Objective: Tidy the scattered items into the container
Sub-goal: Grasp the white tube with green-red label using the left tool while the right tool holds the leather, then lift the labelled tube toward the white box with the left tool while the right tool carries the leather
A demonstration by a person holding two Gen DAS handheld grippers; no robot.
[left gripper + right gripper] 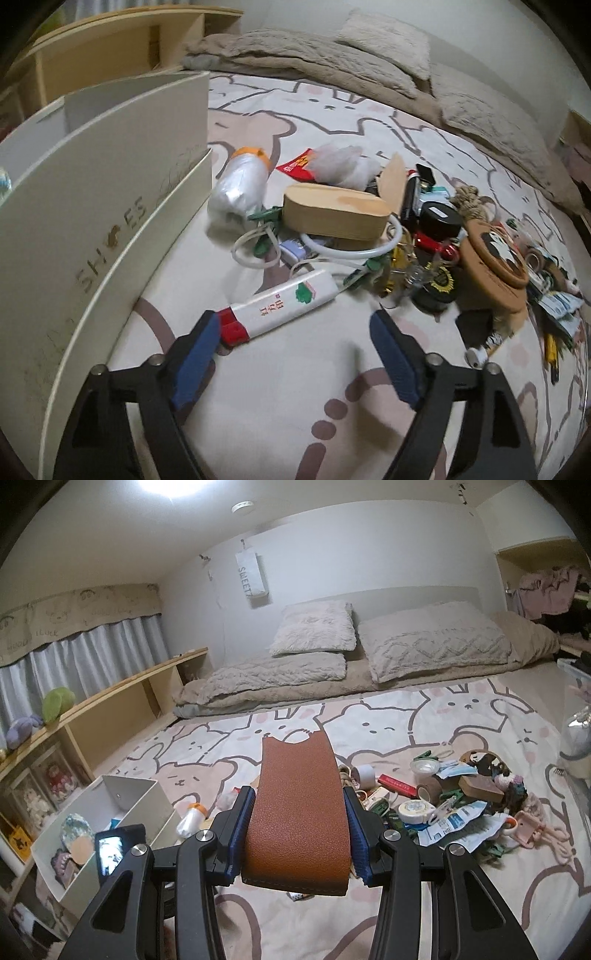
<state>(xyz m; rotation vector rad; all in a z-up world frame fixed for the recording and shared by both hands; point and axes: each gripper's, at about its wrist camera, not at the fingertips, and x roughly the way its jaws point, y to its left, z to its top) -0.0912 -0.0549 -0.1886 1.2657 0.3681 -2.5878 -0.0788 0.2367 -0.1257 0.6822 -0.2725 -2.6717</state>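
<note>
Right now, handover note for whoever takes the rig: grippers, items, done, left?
Left gripper: open, empty, low over the bedsheet, white tube with red cap just ahead.
Right gripper: shut on brown leather case, held up off the sheet.
White box on the left already holds a few items.
Left: drop the case in, then clear the pile, which is still large.

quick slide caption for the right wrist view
Right gripper clamps a brown leather case above the bed's cartoon sheet, clutter pile ahead.
</note>
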